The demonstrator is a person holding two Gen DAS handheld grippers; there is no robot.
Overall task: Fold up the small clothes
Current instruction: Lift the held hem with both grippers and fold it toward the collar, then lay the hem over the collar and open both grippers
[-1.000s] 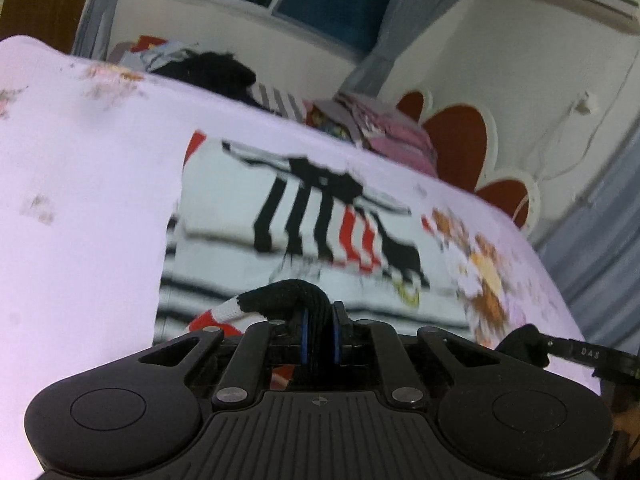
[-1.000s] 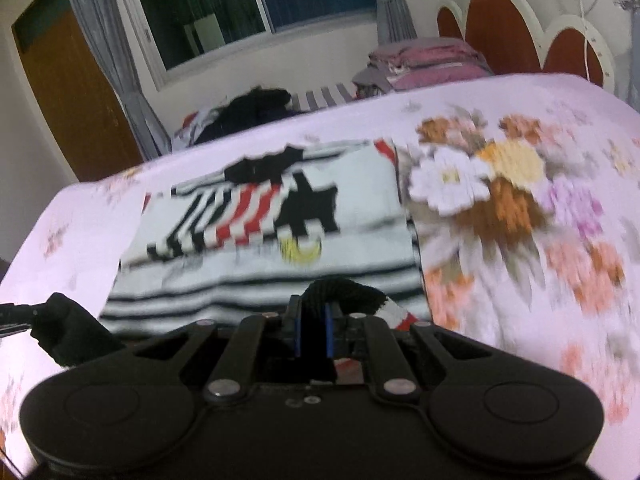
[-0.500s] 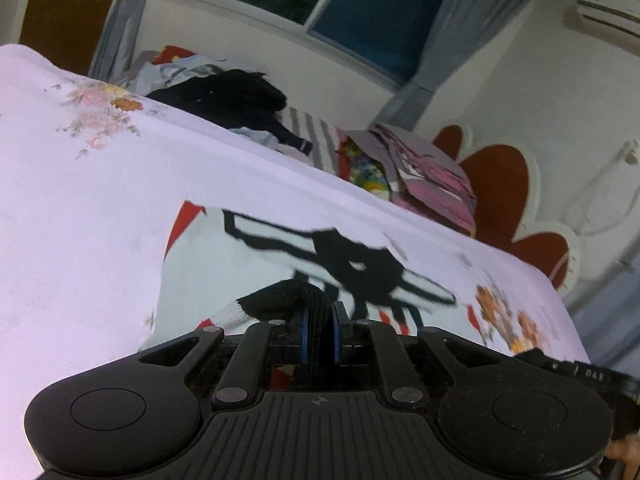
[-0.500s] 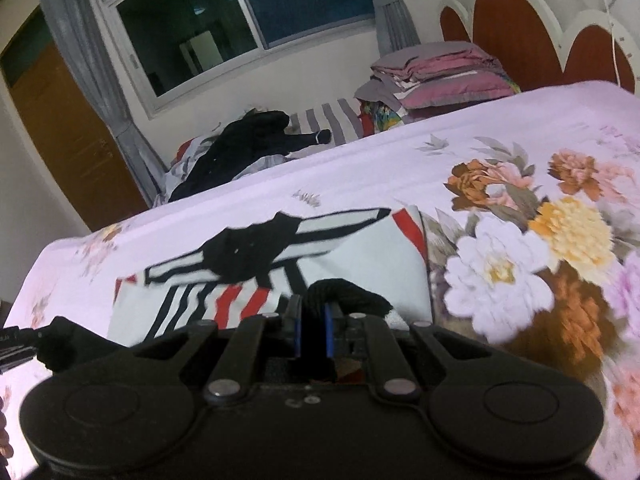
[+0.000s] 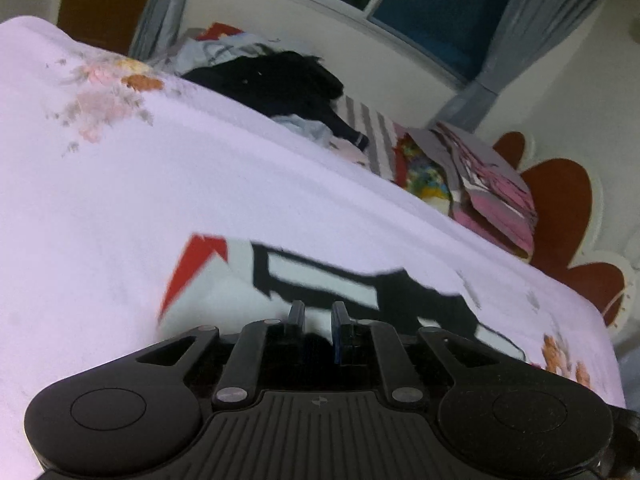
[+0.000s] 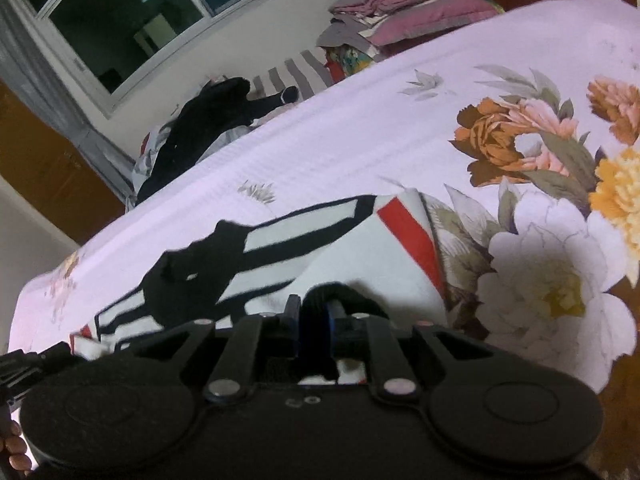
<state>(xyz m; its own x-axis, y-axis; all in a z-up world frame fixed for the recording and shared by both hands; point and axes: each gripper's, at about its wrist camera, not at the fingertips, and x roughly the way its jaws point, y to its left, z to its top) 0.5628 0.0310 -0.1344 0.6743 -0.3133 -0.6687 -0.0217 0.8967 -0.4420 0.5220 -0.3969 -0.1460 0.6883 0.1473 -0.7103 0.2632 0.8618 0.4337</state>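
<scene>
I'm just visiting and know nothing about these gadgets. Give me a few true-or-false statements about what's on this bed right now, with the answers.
1. The garment being folded is white with black and red markings. True.
2. It lies on a plain blue bedsheet. False: the bedsheet is pale pink with large flowers.
3. A pile of dark clothes sits at the far edge of the bed, below the window. True.
4. The left gripper is clamped tight on the fabric. False: its jaws are opening, with a gap showing between them.
5. Folded pink bedding is stacked near the headboard. True.
</scene>
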